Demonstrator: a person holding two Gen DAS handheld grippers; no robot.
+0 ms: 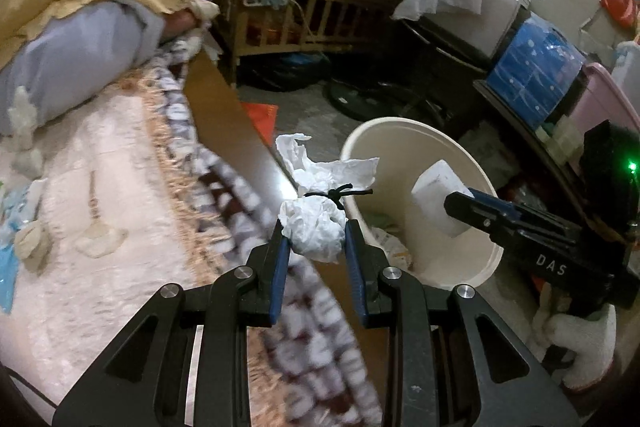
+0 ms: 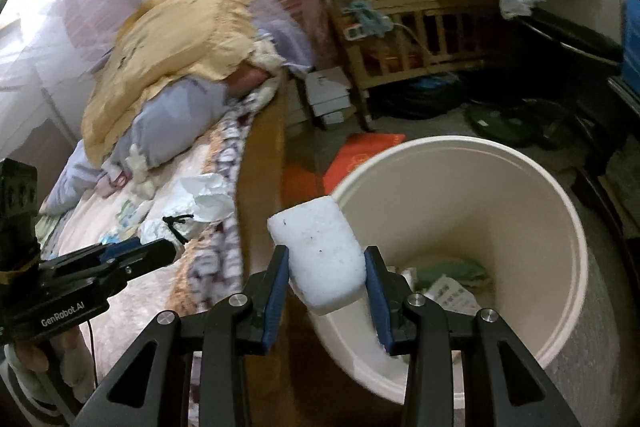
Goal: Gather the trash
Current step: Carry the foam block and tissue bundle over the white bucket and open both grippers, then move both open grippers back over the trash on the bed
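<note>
- On my left, the bed (image 1: 120,187) is lying beside me, its wooden edge running next to the bin, so trash from it is travelling only a short way.
- My left claw (image 1: 314,233) is pinching the tied tissue bundle (image 1: 316,227) by its lower ball, leaving the knot and loose tail free above; it is hanging over the bed's edge, just short of the rim.
- My right claw (image 2: 326,263) is clamping the white foam block (image 2: 320,255) by its two flat sides, holding it over the near rim of the cream bin (image 2: 560,227), ready for dropping among the scraps inside.
</note>
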